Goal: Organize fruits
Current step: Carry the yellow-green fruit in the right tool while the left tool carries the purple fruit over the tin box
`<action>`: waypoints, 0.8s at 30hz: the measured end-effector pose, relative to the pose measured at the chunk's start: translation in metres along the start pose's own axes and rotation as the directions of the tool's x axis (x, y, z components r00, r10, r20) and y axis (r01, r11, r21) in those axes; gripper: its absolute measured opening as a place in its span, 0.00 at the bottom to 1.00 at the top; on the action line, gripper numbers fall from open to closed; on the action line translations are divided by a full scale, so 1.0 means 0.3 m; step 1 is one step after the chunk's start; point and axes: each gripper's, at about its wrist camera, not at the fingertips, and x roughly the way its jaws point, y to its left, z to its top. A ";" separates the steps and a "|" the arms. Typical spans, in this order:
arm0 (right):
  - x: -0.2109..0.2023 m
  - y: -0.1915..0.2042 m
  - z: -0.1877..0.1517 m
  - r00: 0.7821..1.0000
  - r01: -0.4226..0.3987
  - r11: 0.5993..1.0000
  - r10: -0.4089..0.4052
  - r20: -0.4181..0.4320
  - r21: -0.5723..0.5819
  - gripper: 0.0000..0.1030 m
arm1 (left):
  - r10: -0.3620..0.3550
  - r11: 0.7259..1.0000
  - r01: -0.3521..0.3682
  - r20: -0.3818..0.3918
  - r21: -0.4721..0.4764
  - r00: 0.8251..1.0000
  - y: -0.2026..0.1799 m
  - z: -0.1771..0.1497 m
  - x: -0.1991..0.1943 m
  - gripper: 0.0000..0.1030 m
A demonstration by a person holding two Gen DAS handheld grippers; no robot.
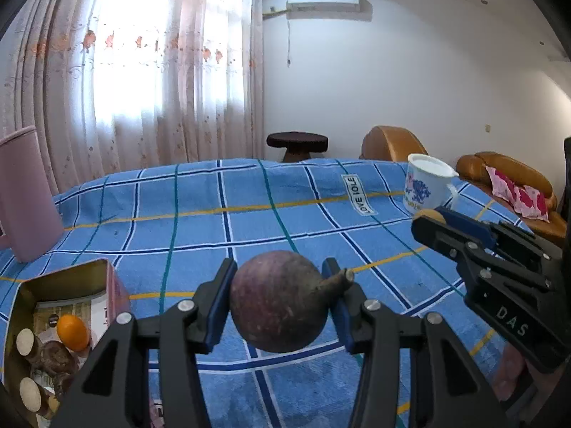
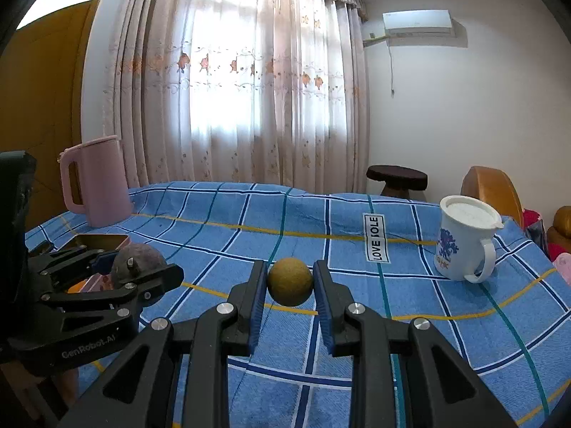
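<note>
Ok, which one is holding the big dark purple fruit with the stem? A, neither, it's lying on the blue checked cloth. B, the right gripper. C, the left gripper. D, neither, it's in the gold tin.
C: in the left wrist view the purple fruit sits clamped between the jaws of the left gripper, raised above the cloth, while the right gripper holds a small yellow-brown fruit.
</note>
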 end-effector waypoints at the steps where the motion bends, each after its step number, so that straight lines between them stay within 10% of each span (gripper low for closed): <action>1: -0.003 0.002 0.001 1.000 -0.002 1.000 0.002 0.004 -0.001 0.27 | -0.001 1.000 0.001 0.003 0.000 1.000 0.003 -0.001 -0.001 0.49; 24: -0.034 0.138 -0.008 0.994 -0.105 0.994 0.105 -0.003 -0.014 0.27 | -0.018 1.000 0.018 0.020 -0.002 1.000 0.087 -0.055 -0.124 0.49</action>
